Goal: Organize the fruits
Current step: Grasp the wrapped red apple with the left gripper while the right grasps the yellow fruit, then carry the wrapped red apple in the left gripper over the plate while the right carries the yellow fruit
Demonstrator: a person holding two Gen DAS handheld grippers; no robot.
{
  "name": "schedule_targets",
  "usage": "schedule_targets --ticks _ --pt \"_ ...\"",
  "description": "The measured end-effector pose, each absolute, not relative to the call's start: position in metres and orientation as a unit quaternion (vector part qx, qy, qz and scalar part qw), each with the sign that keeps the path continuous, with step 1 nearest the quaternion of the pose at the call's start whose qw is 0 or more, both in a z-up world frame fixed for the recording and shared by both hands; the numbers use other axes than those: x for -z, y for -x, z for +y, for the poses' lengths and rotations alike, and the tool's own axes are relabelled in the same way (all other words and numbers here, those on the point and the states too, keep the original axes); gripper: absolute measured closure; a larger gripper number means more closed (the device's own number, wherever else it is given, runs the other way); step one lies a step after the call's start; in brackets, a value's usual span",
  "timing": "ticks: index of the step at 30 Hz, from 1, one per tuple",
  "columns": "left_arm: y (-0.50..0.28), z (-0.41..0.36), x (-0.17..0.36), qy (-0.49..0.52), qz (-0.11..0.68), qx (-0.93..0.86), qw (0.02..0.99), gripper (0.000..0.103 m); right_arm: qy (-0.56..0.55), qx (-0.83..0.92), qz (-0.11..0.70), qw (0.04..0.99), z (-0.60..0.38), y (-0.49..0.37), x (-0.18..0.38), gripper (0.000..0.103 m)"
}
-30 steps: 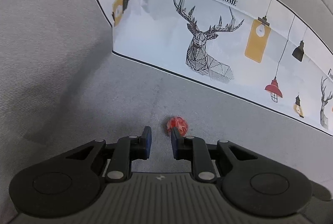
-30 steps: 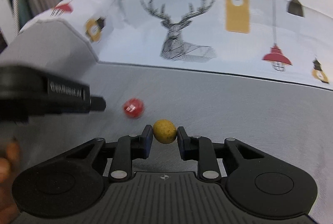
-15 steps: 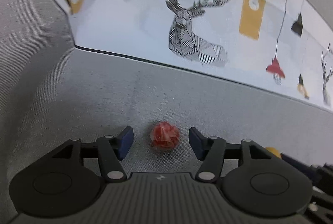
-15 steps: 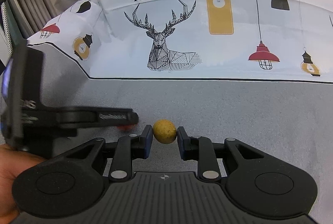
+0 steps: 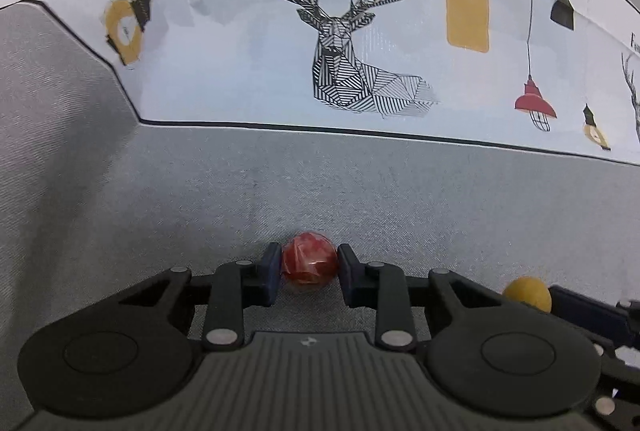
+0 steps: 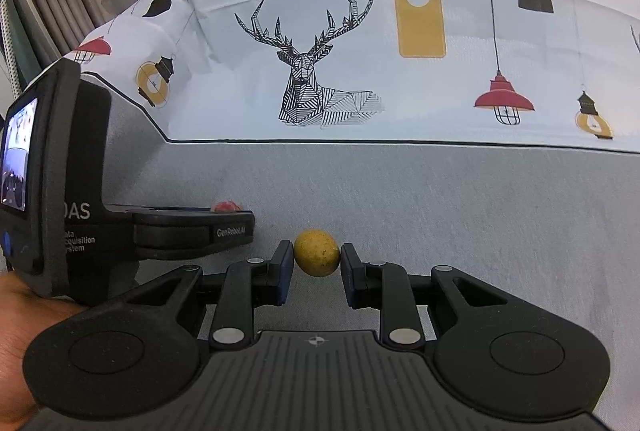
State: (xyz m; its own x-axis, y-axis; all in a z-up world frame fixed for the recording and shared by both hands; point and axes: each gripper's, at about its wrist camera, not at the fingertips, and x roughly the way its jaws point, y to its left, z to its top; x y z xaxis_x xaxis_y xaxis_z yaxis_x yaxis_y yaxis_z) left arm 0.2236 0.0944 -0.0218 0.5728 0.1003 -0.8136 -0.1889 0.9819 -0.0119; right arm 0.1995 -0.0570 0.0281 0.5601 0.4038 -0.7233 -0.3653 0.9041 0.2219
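Fruit count: two. One red fruit [image 5: 309,258], one yellow fruit [image 6: 316,252]. Grippers: two, one per hand. One printed cloth [image 5: 280,43] at the back, one grey fabric surface [image 5: 360,191] under everything.

Red fruit: near-round, no clear long axis; mottled red with paler streaks, glossy, looks wrapped or faceted. Sits on the grey surface between the pads of the left gripper [image 5: 308,267]; jaws are closing, and both pads appear to touch its sides. In the right wrist view only its top shows [image 6: 226,206], behind the left gripper's body.

Yellow fruit: slightly egg-shaped, long axis running side to side across the jaws, narrower end toward the right-hand pad. Dull mustard skin with small dark specks. Clamped between the pads of the right gripper [image 6: 316,263], low over the grey surface. Seen also at the right edge of the left wrist view [image 5: 527,293].

Relative position: yellow fruit to the right of red, the two near each other but apart.

Hand [image 6: 16,343] visible at lower left of right wrist view.
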Motion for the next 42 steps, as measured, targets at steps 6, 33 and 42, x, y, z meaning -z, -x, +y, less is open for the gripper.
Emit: schedule_targets --ticks 6,33,42 --pt "-0.205 0.091 -0.007 0.077 0.455 -0.111 0.880 0.070 -0.026 -0.208 0.399 0.892 -0.071 -0.190 -0.052 0.076" --pt "-0.024 -0.062 -0.046 -0.006 0.390 0.054 0.919 0.070 -0.050 -0.139 0.338 0.929 -0.222 -0.043 -0.082 0.076" --pt "-0.037 -0.055 -0.036 0.003 0.411 0.044 0.910 0.070 -0.057 -0.127 0.367 0.920 -0.229 -0.056 -0.063 0.076"
